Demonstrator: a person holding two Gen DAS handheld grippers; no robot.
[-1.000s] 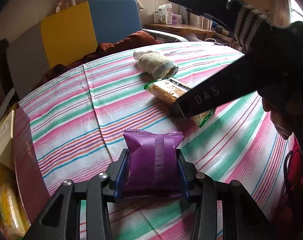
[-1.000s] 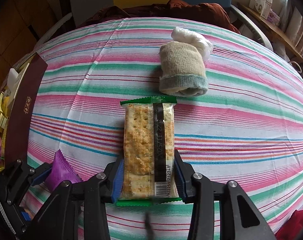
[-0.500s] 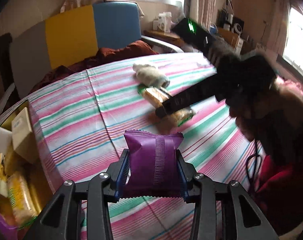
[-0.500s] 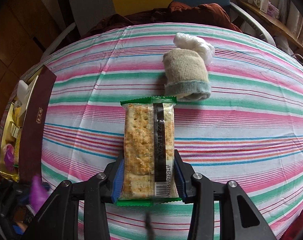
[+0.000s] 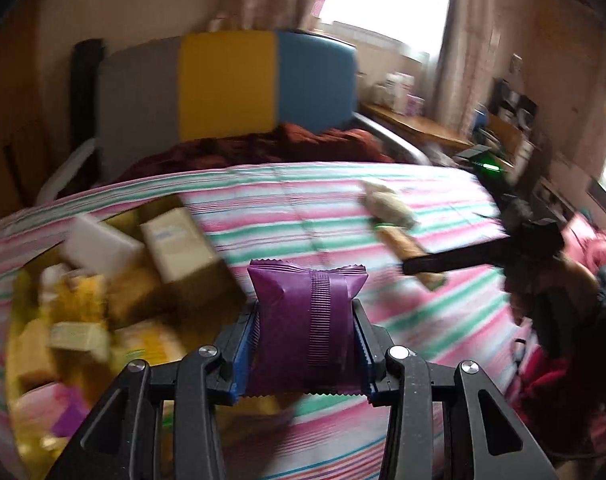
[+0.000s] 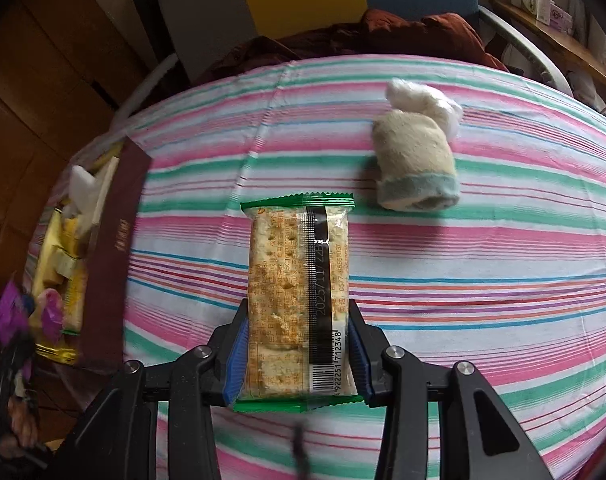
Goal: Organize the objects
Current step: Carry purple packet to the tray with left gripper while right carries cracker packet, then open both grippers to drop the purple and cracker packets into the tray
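Through the left wrist camera I have the left gripper (image 5: 307, 338) clamped on a purple snack packet (image 5: 307, 320), its blue pads pressing both sides, the packet held clear above the striped tablecloth (image 5: 295, 208). Just to its left I see a box of snacks (image 5: 103, 280), blurred, crowded with yellow and cream packs. Farther right, the right gripper (image 5: 419, 268) grips a cracker pack (image 5: 403, 244), near a rolled sock (image 5: 387, 204). A chair (image 5: 227, 88) with grey, yellow and blue panels stands behind the table. Through the right wrist camera I have the right gripper (image 6: 298, 344) closed on the lower end of the cracker pack (image 6: 298, 280), which stands out over the cloth (image 6: 503, 280). The rolled sock (image 6: 417, 164) lies beyond it, apart. At the left edge sits the box (image 6: 111, 260), dark red wall toward me.
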